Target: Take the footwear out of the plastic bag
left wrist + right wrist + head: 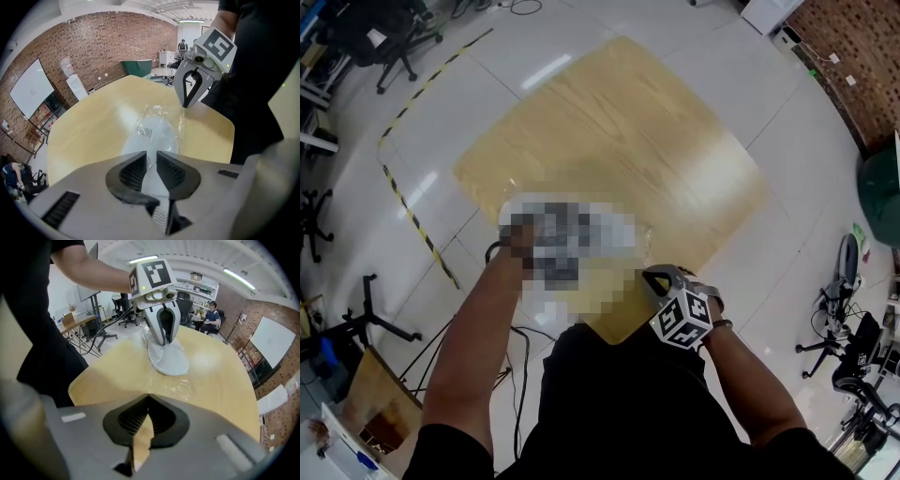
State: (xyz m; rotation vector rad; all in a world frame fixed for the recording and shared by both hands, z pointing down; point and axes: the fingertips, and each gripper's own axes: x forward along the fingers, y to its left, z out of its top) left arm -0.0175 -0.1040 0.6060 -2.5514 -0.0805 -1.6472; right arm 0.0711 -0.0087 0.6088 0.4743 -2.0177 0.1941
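In the head view, the right gripper point(651, 276) is seen at the near edge of the wooden table point(619, 131). In the left gripper view, the left gripper point(151, 158) is clamped, narrowly parted, on the white footwear point(154, 135), which is wrapped in the plastic bag point(161, 111) by that edge. In the right gripper view, the jaws are pinched together on the plastic bag's film.

A light wooden surface point(609, 122) is set on a pale tiled floor point(722, 56) marked with yellow-and-black tape point(417, 223). A whiteboard point(30, 89) is mounted on a brick wall point(108, 51).
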